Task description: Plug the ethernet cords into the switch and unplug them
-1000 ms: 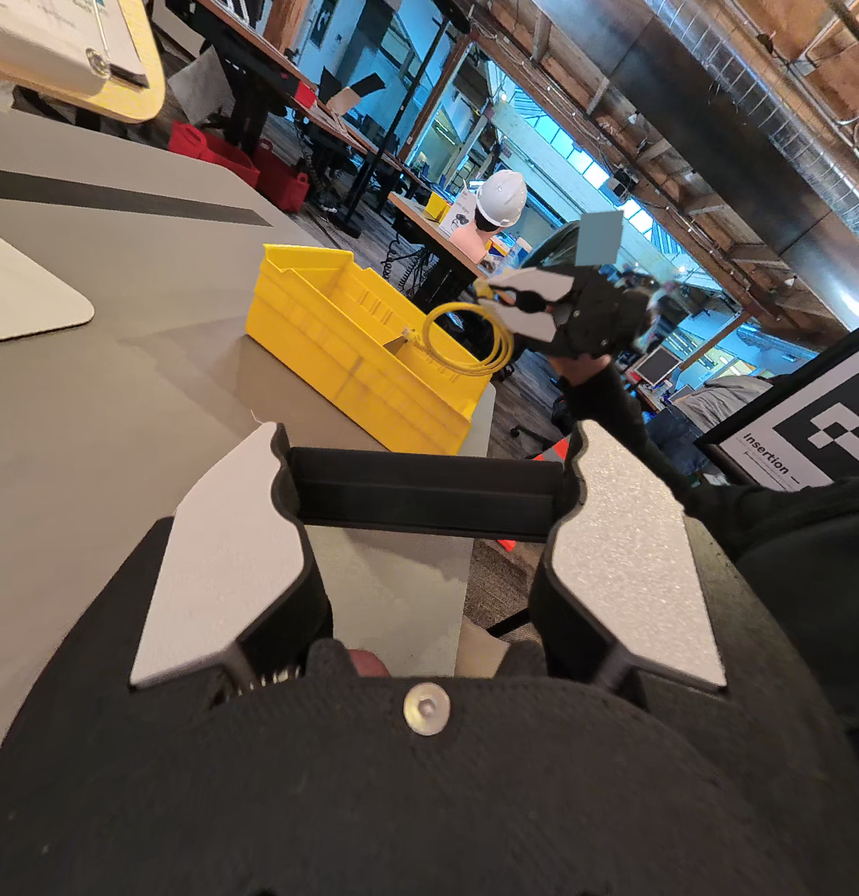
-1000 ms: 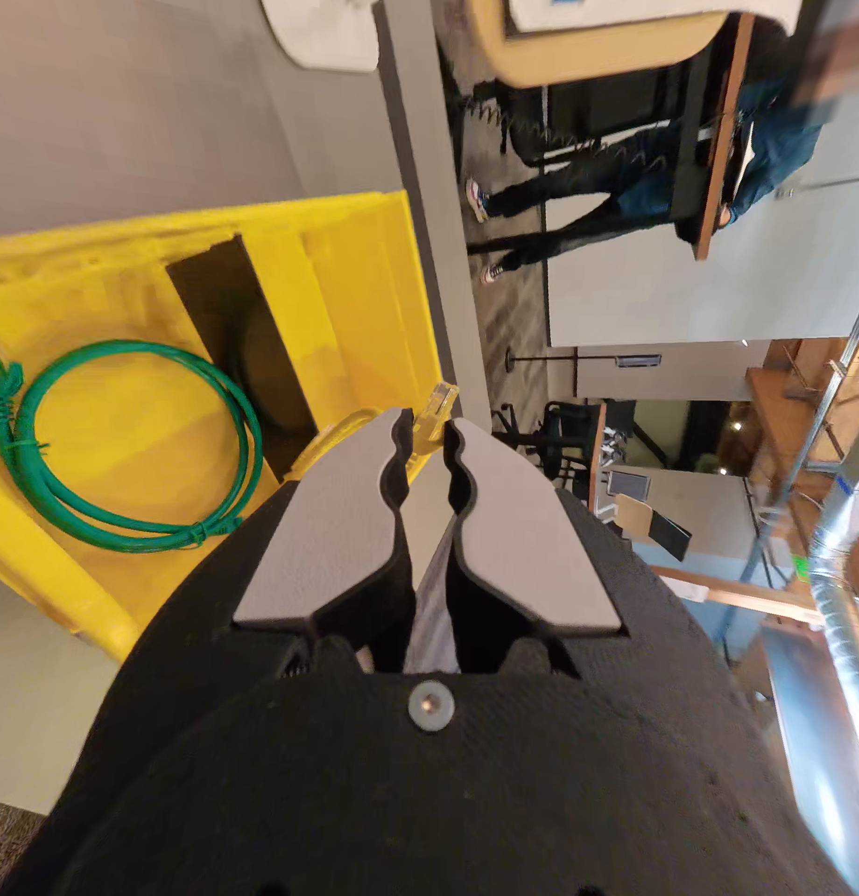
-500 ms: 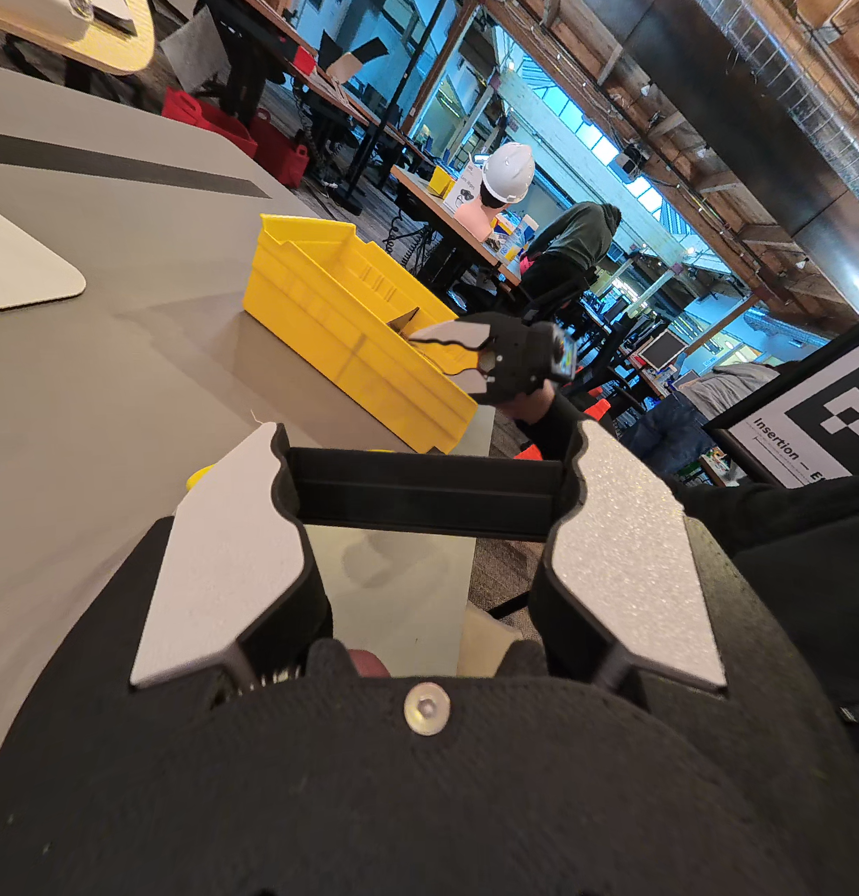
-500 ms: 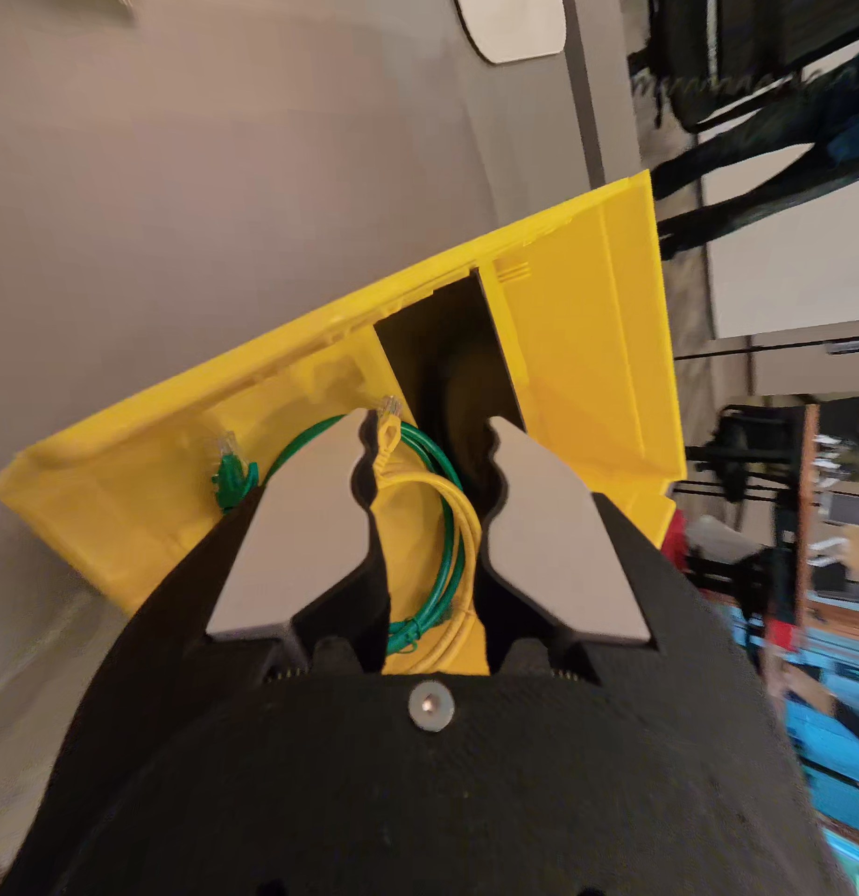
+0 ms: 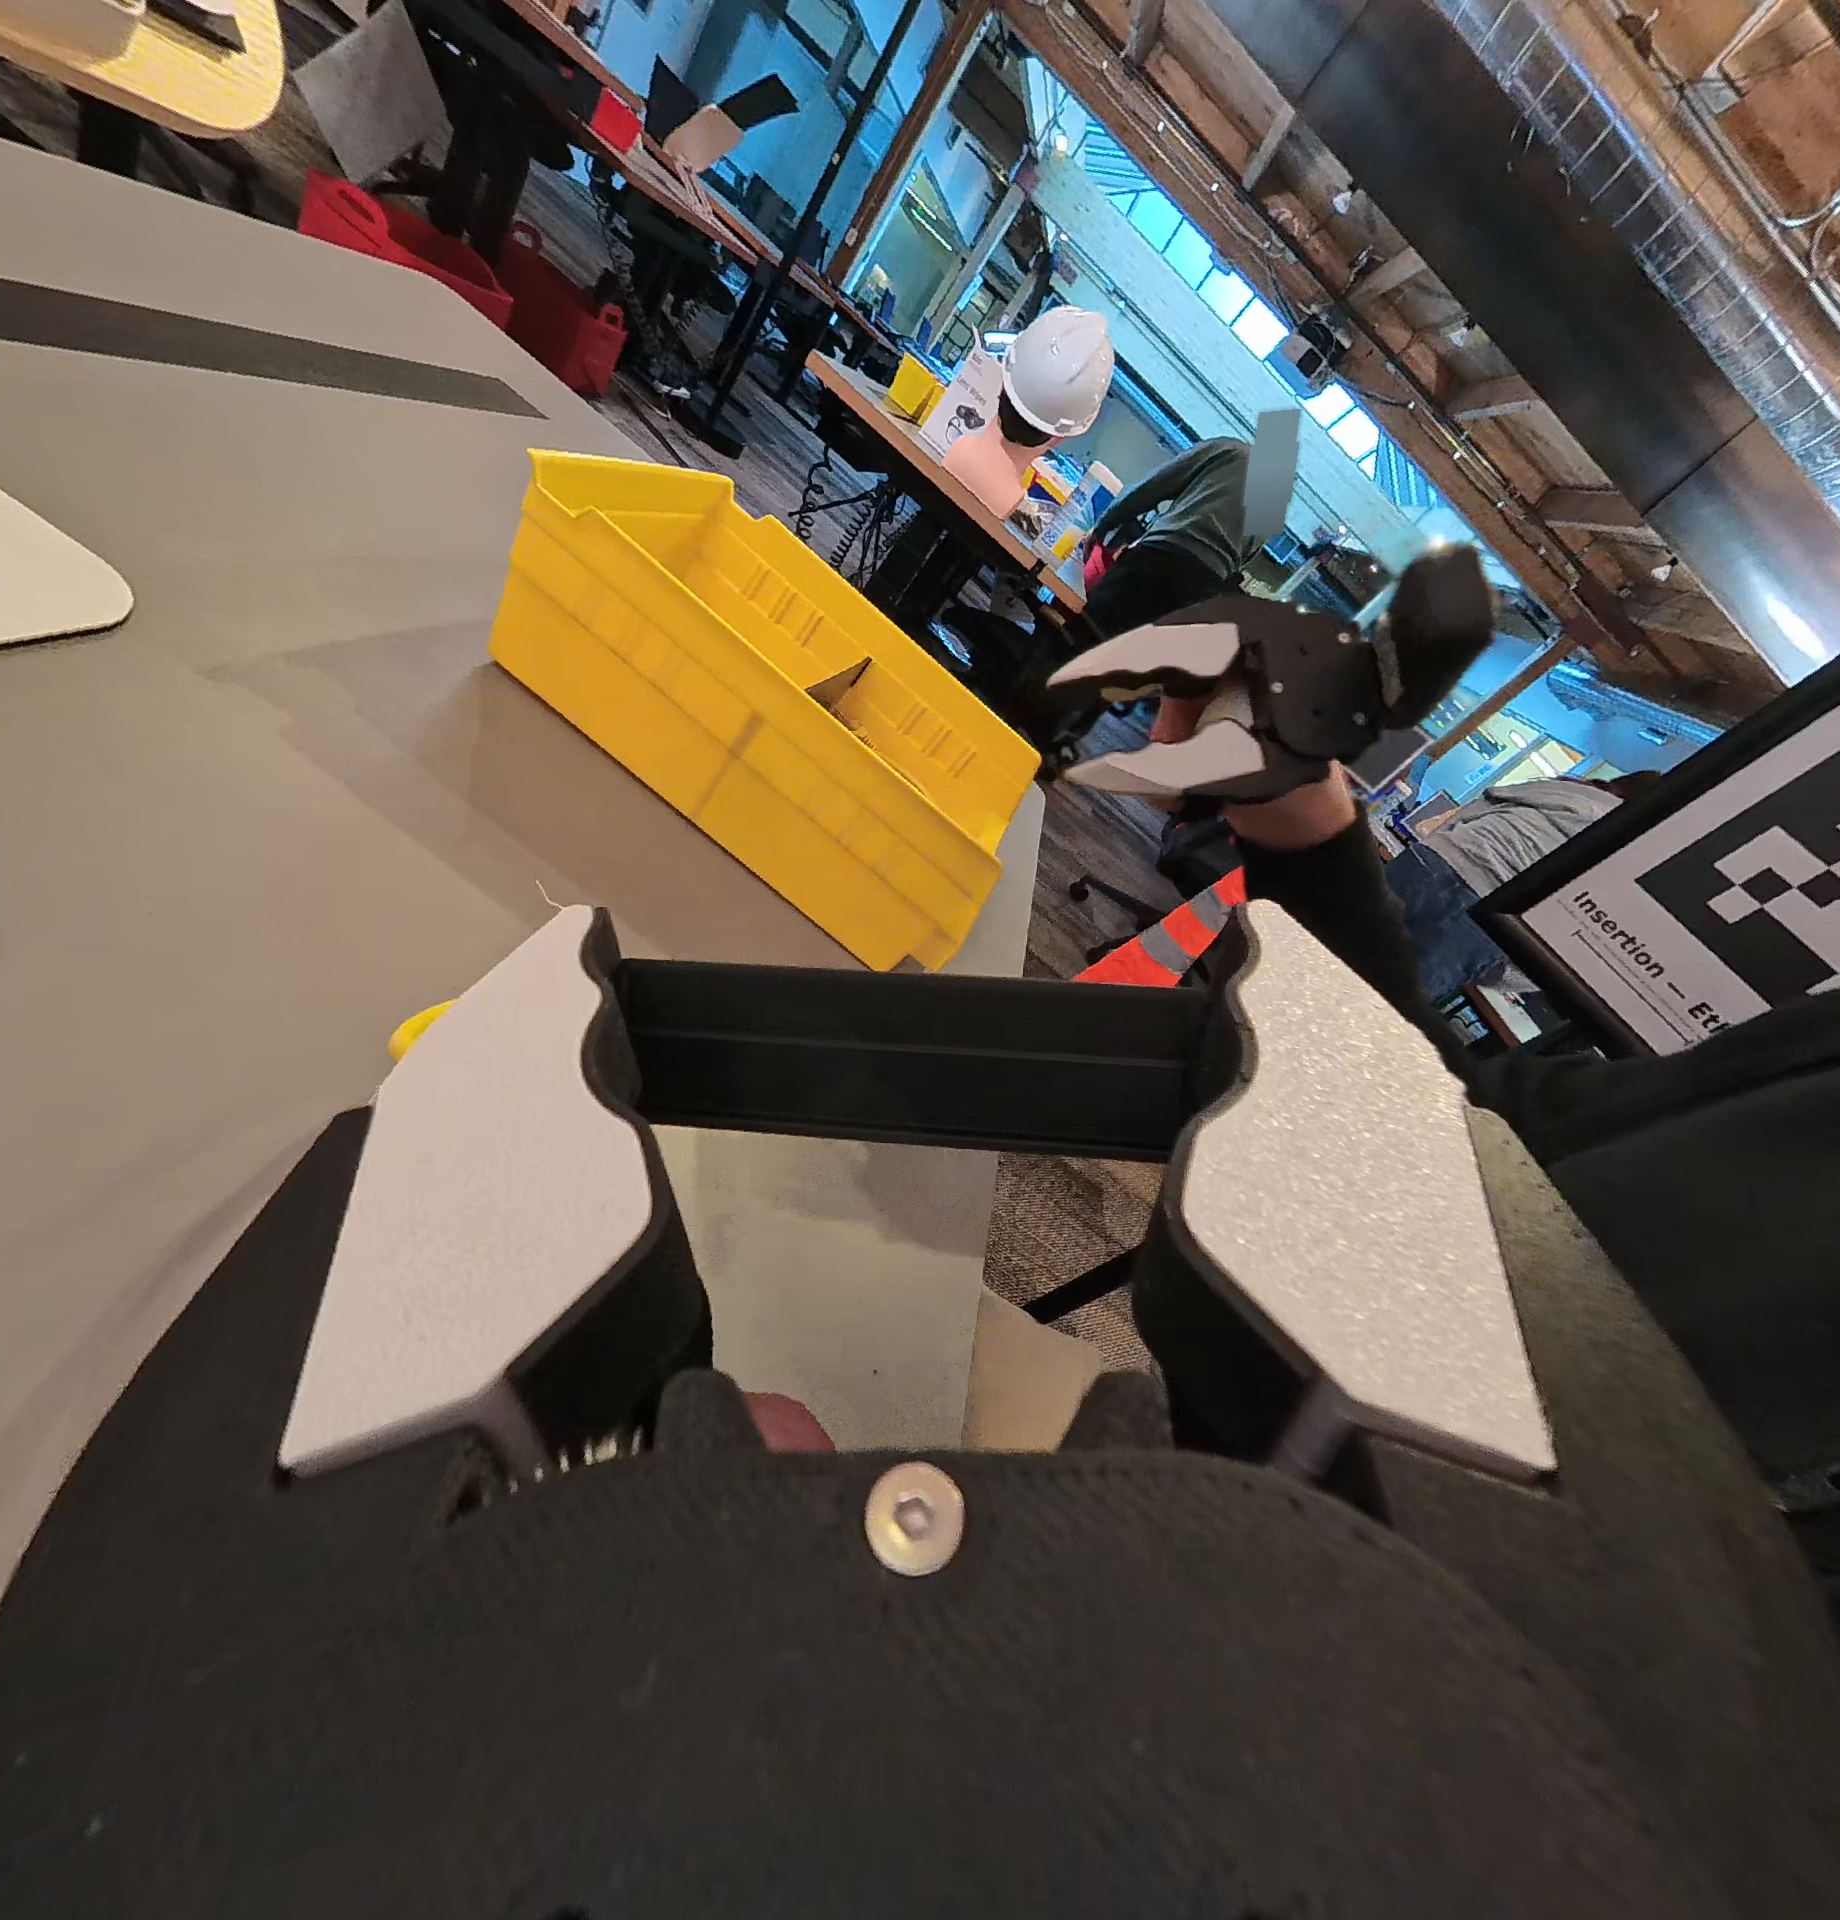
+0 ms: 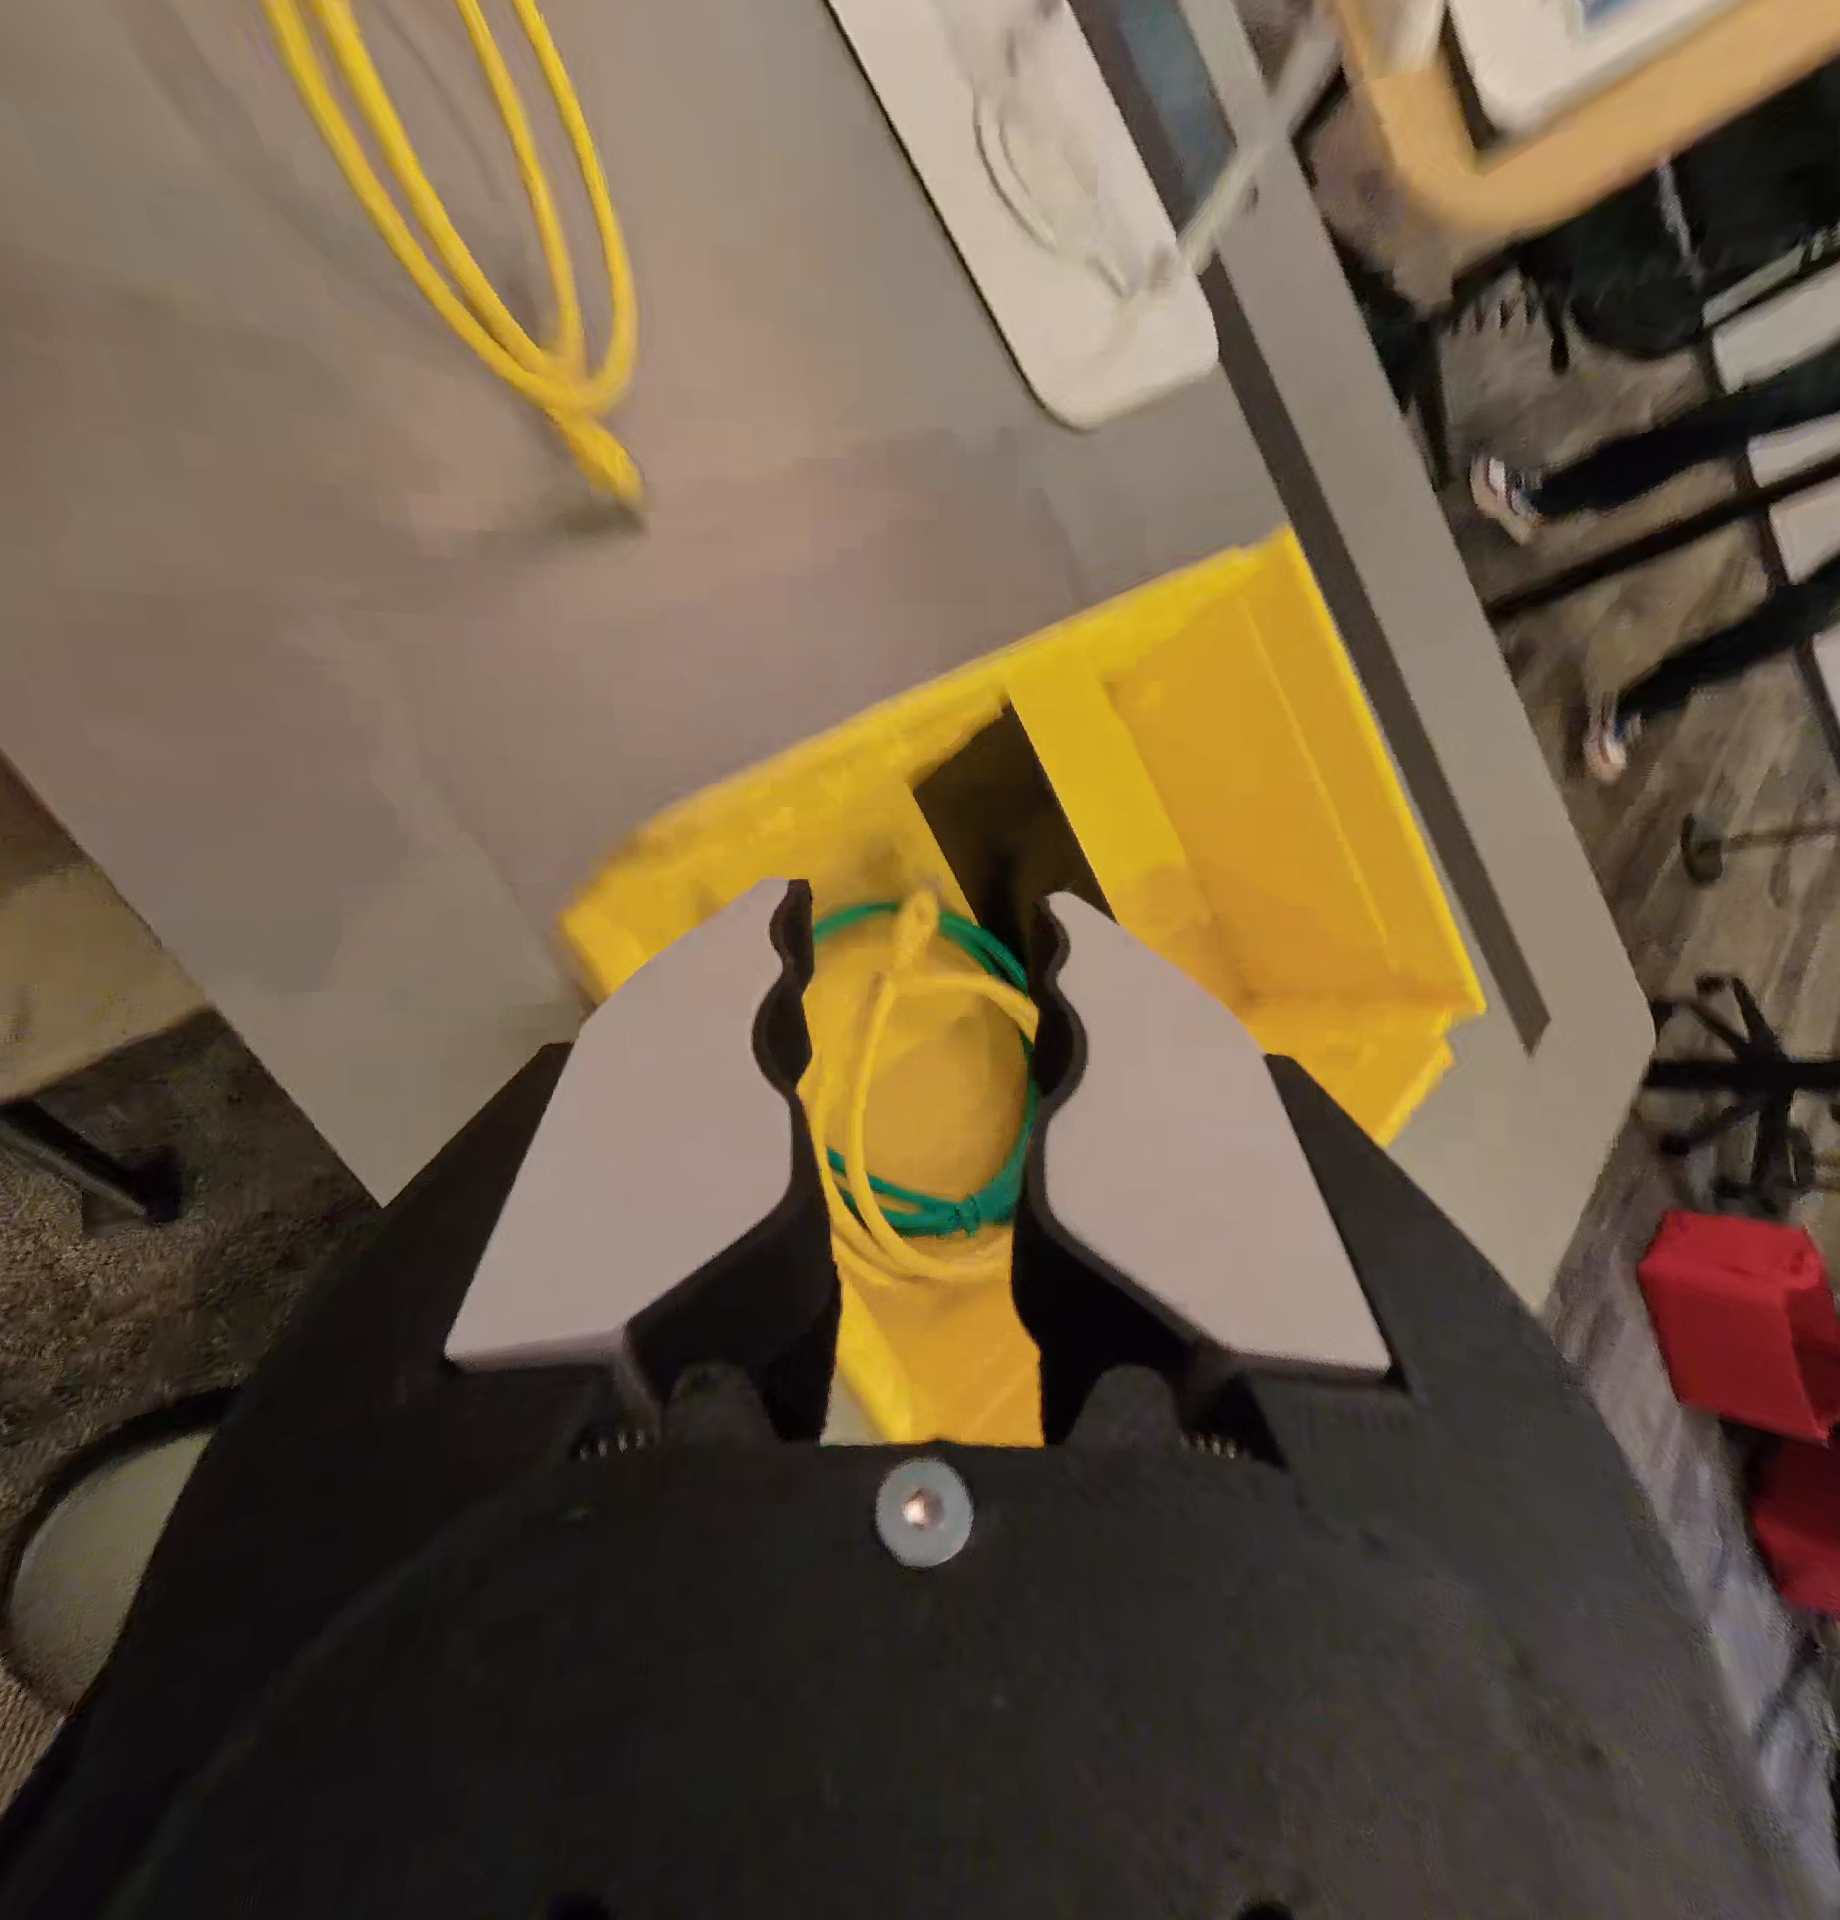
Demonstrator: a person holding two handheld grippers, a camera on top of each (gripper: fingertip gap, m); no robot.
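My left gripper [image 5: 916, 935] is shut on a black switch [image 5: 911, 1055], a long bar held crosswise between its fingertips just above the grey table [image 5: 220, 831]. My right gripper [image 6: 921, 904] is open and empty, hovering above the near end of a yellow bin [image 6: 1311, 831]. A coiled yellow ethernet cord [image 6: 874, 1143] lies on a coiled green cord [image 6: 937, 1216] in that bin. Another yellow cord [image 6: 500, 260] lies loose on the table. In the left wrist view the right gripper [image 5: 1061, 727] hangs open past the bin's [image 5: 750, 707] right end.
A white pad [image 6: 1051, 208] lies on the table beyond the bin. A framed sign with a checker pattern [image 5: 1726, 914] stands at the right. Red bins [image 6: 1747, 1330] sit on the floor. The table edge [image 5: 1004, 1039] runs just past the bin. People and desks are far behind. There is about 30 centimetres between the tips of the two grippers.
My right gripper was shut on the yellow cord, opened and let it drop into the bin, then pulled back and up from the bin. My left gripper kept holding the switch.
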